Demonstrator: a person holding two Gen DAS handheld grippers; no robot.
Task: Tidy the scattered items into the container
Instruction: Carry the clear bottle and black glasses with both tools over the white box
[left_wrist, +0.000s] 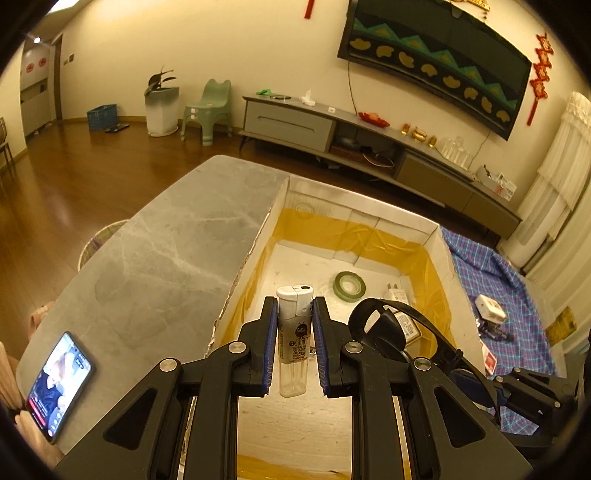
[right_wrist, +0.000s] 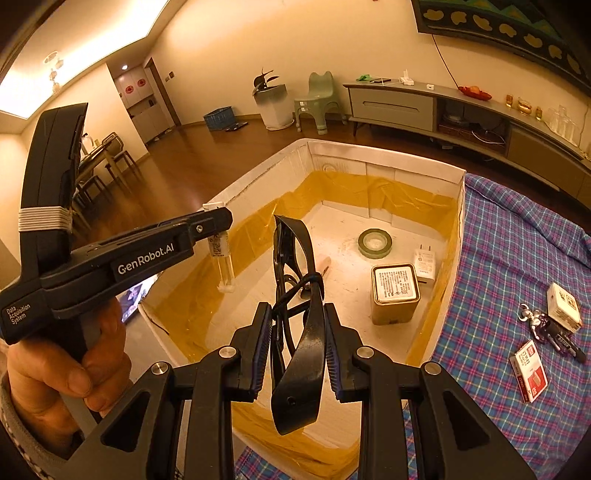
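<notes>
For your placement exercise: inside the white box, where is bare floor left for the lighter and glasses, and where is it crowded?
Bare floor: the white box's near-left half, below the lighter and glasses. Crowded: the right side, with tape roll, tin and charger.

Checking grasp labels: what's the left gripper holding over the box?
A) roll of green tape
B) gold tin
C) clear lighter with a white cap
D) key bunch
C: the left gripper pinches a clear lighter between its pads above the box, while the tape lies on the box floor.
</notes>
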